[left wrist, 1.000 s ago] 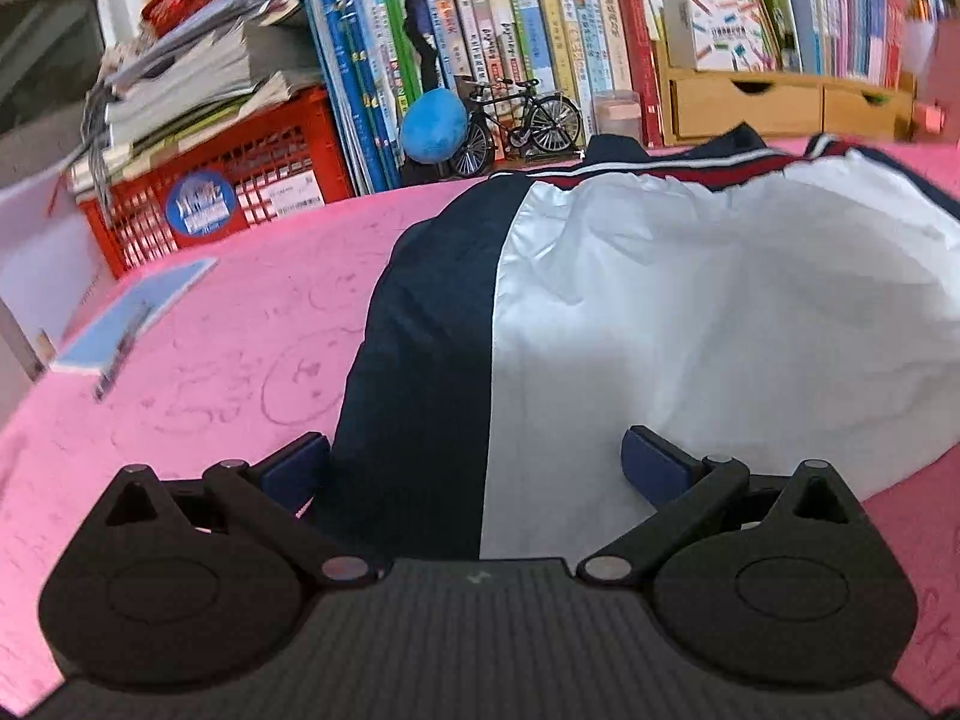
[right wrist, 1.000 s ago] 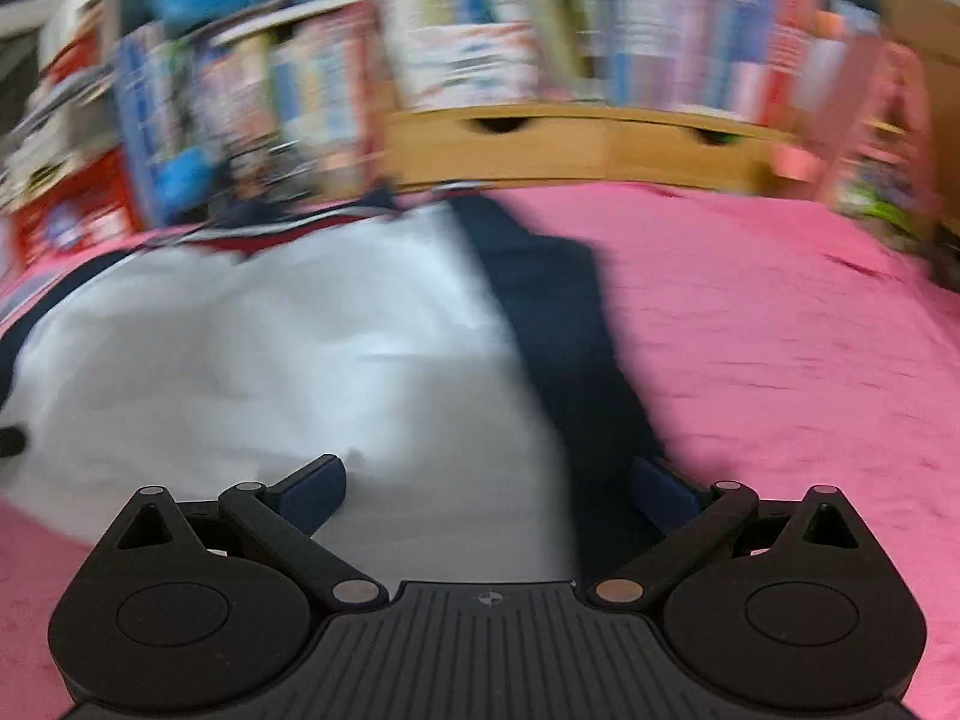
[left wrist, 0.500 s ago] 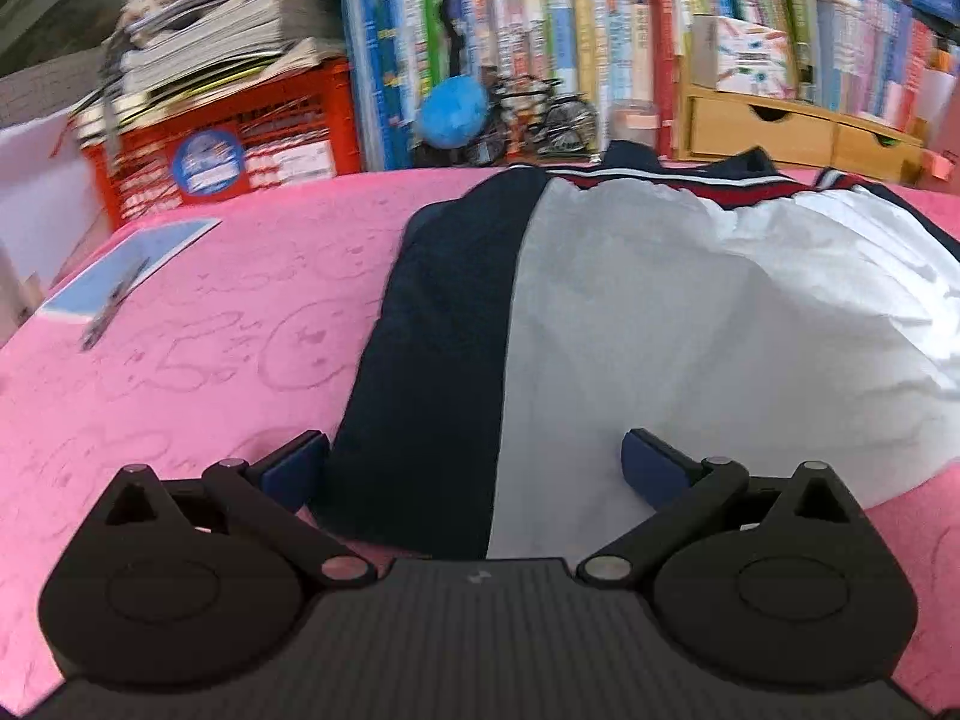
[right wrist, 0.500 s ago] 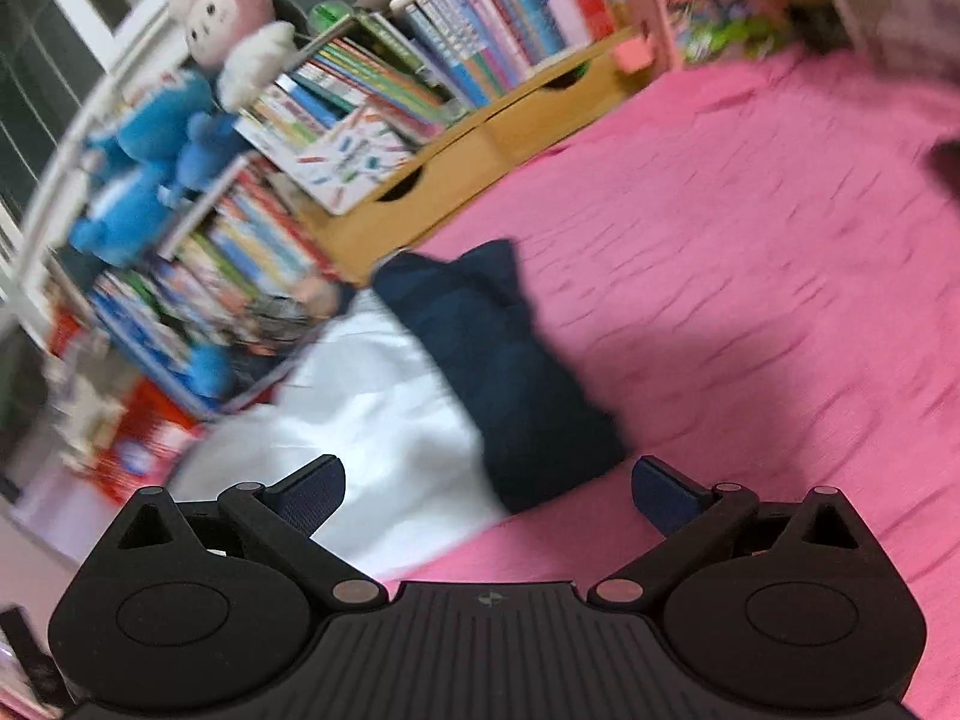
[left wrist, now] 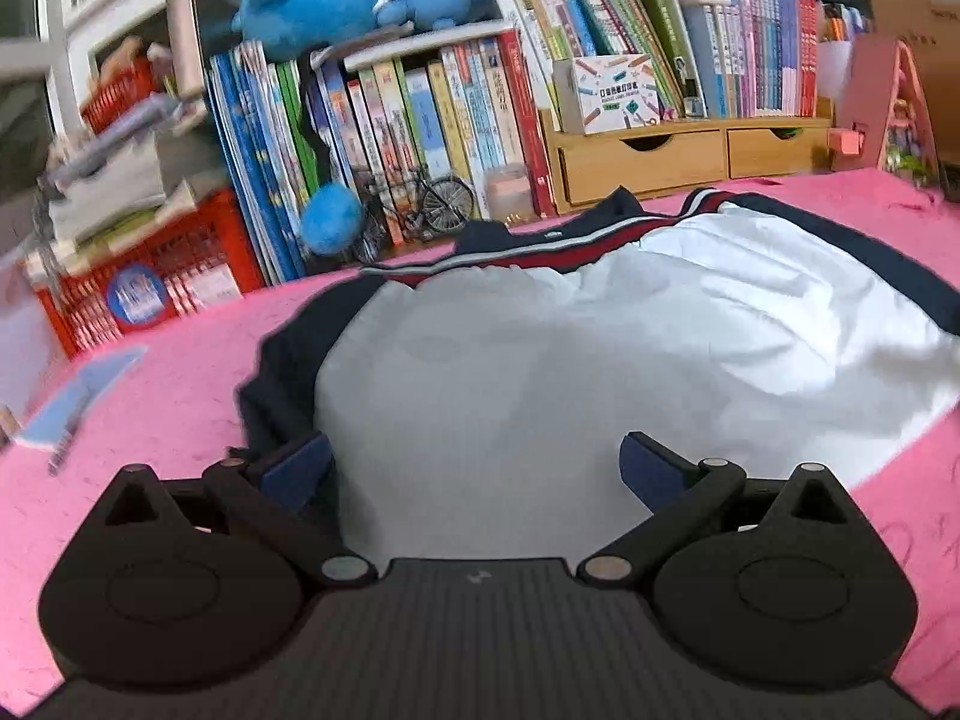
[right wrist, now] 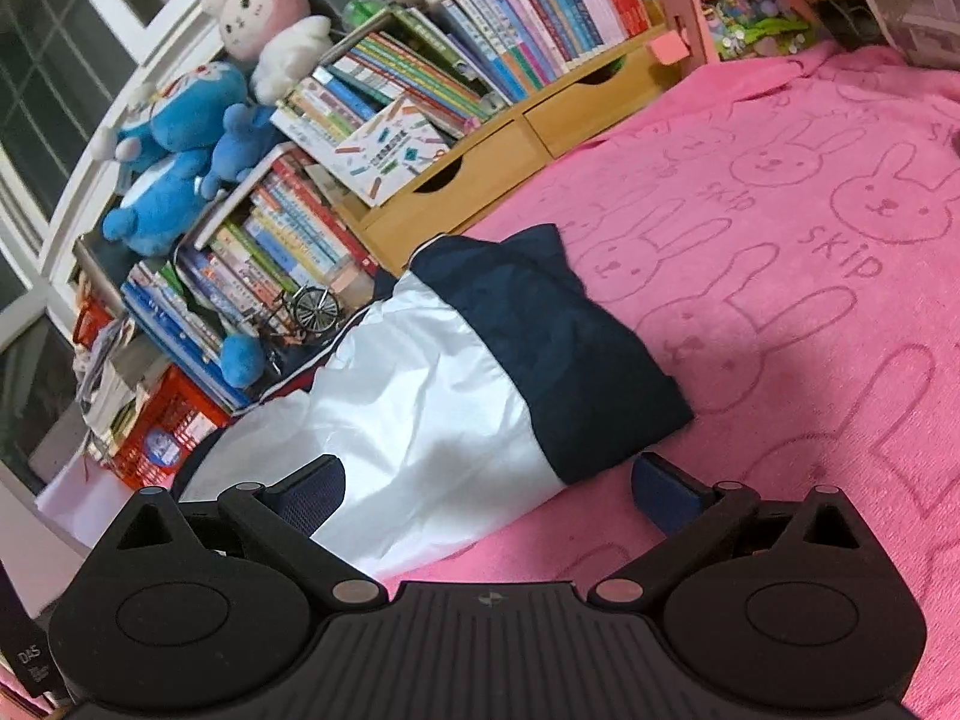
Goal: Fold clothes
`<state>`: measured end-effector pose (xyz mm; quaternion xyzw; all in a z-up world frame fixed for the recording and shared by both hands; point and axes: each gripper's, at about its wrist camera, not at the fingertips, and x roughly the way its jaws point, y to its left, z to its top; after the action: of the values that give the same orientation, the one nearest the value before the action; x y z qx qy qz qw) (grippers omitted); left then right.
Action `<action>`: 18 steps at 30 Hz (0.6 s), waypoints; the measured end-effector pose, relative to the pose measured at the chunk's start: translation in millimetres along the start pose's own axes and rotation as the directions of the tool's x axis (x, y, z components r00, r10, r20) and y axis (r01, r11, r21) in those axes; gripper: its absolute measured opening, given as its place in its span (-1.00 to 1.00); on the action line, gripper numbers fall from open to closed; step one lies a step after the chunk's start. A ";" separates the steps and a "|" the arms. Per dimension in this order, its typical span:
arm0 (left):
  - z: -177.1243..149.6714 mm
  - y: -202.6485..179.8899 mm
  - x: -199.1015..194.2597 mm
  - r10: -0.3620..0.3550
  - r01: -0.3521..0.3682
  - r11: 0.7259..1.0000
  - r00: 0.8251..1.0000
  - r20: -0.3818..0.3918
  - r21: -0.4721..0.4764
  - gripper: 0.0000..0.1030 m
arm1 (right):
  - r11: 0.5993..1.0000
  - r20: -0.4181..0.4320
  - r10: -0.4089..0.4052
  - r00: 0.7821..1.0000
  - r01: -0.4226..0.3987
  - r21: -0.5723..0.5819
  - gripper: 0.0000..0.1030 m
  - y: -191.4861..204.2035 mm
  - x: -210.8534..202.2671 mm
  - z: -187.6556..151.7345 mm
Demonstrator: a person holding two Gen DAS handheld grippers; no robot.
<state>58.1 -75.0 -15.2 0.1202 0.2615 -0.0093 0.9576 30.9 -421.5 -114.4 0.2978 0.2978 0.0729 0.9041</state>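
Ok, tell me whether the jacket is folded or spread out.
Partly folded: the jacket lies as a compact block on the pink cloth, navy sides tucked in.

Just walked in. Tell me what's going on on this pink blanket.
A person is working with a handheld gripper in each hand on a white and navy jacket spread on the pink blanket in front of a bookshelf. The left gripper is open at the jacket's near edge by its navy side. The right gripper is open at the opposite near corner. Neither grips cloth yet.
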 end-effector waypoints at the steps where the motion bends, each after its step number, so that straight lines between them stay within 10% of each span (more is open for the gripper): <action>1: -1.3 5.1 -5.7 0.024 -0.024 1.000 1.000 0.020 0.005 1.00 | 1.000 0.003 -0.001 1.000 0.001 -0.017 1.00 1.0 0.1 -1.1; 8: -50.1 101.6 20.8 0.240 -0.250 0.967 0.957 -0.163 -0.048 1.00 | 0.998 0.057 0.061 0.996 -0.061 -0.006 1.00 -9.4 -2.4 -5.0; 14: -34.4 132.3 -6.0 0.165 -0.198 0.937 0.977 -0.135 -0.289 1.00 | 0.998 0.066 0.057 0.996 -0.057 -0.011 1.00 -8.7 0.1 -3.3; 18: -2.2 88.6 -32.2 -0.048 0.060 0.962 0.998 0.048 -0.266 1.00 | 0.998 0.073 0.055 0.996 -0.054 -0.016 1.00 -8.1 2.0 -3.2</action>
<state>36.3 10.1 19.1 -0.0174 0.2438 -0.0026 0.9697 30.2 -425.9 -122.1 0.3019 0.2555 0.0884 0.9142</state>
